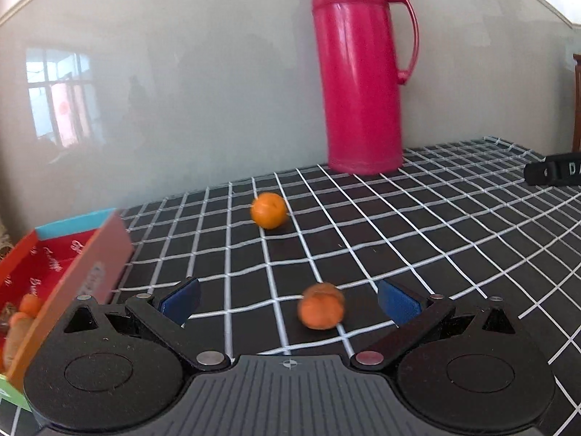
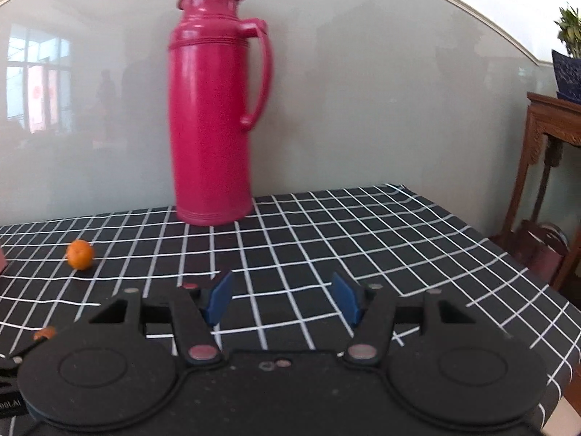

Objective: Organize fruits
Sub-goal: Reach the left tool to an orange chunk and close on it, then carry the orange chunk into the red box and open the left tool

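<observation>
Two oranges are sitting loose on the desk (image 1: 417, 239), so we are calling the job partly done at best. Near orange (image 1: 321, 306) is lying between the blue pads of the left tongs (image 1: 287, 303), closer to the right pad, touching neither as far as we are seeing; it is blurred. Far orange (image 1: 269, 210) is resting further back on the checked cloth, well apart from the first, short of the pink thermos (image 1: 363, 83).

Left tongs are standing wide, holding nothing. Right tongs (image 2: 281, 298) are also spread apart and empty, hovering over bare cloth in front of the thermos, with the far orange off to their left.

Red box (image 1: 87, 265) at the left edge of the left wrist view is looking like the collection spot. We are seeing some orange shapes (image 1: 25, 312) inside it, likely fruit already placed, but they are cropped and we are not counting them.

We are judging the step in hand as closing on the near orange. Left to do: grasp it, carry it to the box, then repeat for the far one. Round fruit may be rolling off if a pad nudges it first.
</observation>
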`<state>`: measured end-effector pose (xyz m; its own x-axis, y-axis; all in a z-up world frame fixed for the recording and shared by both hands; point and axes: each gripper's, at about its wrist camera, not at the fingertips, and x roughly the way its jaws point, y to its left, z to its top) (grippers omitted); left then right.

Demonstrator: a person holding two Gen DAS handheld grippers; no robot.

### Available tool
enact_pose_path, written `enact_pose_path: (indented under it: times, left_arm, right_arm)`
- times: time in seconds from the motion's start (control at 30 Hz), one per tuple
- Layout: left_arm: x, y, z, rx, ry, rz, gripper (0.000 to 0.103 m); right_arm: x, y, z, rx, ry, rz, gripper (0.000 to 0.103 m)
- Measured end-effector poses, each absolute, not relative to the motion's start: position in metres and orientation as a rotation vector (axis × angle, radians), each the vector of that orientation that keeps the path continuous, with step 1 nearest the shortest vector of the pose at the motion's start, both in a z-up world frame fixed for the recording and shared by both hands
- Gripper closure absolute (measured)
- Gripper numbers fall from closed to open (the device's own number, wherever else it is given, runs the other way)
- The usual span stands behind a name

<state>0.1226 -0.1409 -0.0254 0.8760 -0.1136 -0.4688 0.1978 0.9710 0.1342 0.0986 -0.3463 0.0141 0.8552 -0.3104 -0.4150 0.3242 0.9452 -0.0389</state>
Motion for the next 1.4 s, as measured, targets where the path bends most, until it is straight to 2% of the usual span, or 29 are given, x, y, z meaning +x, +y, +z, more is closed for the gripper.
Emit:
enact_pose_path:
  times: [0.03,0.07,0.1,0.13,0.23,0.3,0.37,0.43,0.57,0.63,0.67,1.4]
  left_arm:
    - [0.124,-0.145,-0.027,0.180,0.485,-0.168,0.000]
    - [0.125,-0.149,-0.028,0.185,0.490,-0.168,0.005]
    - [0.125,-0.151,-0.029,0.189,0.494,-0.167,0.012]
    - [0.127,-0.153,-0.030,0.187,0.508,-0.170,0.026]
    - [0.136,-0.158,-0.034,0.175,0.549,-0.177,0.032]
    - [0.137,-0.159,-0.035,0.167,0.553,-0.175,0.033]
    - [0.140,-0.160,-0.037,0.169,0.574,-0.169,0.044]
    - [0.144,-0.160,-0.039,0.169,0.592,-0.168,0.049]
    - [0.146,-0.161,-0.040,0.171,0.595,-0.171,0.054]
    - [0.145,-0.160,-0.039,0.170,0.593,-0.173,0.061]
    - [0.145,-0.160,-0.039,0.169,0.592,-0.174,0.070]
    - [0.131,-0.145,-0.027,0.148,0.548,-0.216,0.072]
  right_arm:
    - [0.099,-0.349,0.013,0.036,0.432,-0.336,0.044]
    - [0.099,-0.350,0.013,0.038,0.430,-0.337,0.044]
    - [0.098,-0.352,0.013,0.038,0.428,-0.339,0.044]
    - [0.098,-0.353,0.012,0.036,0.430,-0.340,0.044]
    - [0.098,-0.357,0.010,0.030,0.436,-0.345,0.044]
    - [0.099,-0.362,0.008,0.031,0.441,-0.352,0.044]
    - [0.098,-0.365,0.007,0.034,0.442,-0.359,0.044]
    - [0.097,-0.368,0.007,0.036,0.443,-0.365,0.044]
    - [0.097,-0.370,0.006,0.035,0.447,-0.372,0.044]
    - [0.098,-0.370,0.005,0.039,0.451,-0.374,0.044]
    - [0.098,-0.370,0.006,0.040,0.451,-0.376,0.044]
    - [0.099,-0.360,0.007,0.040,0.455,-0.369,0.044]
